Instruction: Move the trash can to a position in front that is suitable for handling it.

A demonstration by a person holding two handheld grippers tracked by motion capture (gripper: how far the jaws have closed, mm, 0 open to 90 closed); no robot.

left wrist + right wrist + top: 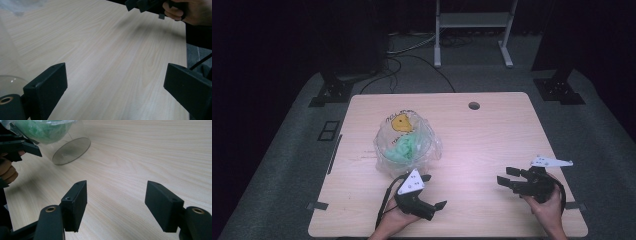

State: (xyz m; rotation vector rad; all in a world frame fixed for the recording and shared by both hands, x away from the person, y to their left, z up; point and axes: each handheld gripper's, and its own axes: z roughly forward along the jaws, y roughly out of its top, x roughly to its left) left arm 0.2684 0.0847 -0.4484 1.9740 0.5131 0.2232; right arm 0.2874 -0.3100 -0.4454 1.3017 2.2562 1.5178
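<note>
High view of a light wooden table (492,145) with a person's two hands entering from the near edge, each holding a two-jaw gripper. The left gripper (434,192) sits near the front edge, left of centre, its jaws spread wide and closed on nothing; the nearer jaw points toward the right side of the table, and the grey three-cornered plate on top faces the camera. Just beyond it lies a clear plastic bag (408,145) — crumpled, holding green material (404,148) and bearing a yellow printed mark (401,123) on its far side. One jaw of the left gripper lies close to the bag's near edge; whether they touch cannot be told. The right gripper (507,177) is held well apart from the bag, near the table's right front corner, jaws likewise wide apart and empty, pointing left. In the left gripper view, bare wood lies between the two black jaws, with the right gripper (140,3) and its hand (190,11) at the upper right. In the right gripper view the open jaws frame bare wood — the bag with its green material (43,130) shows at upper left, with a clear round disc (71,150) beside it and the left gripper (20,146) at the left edge.
</note>
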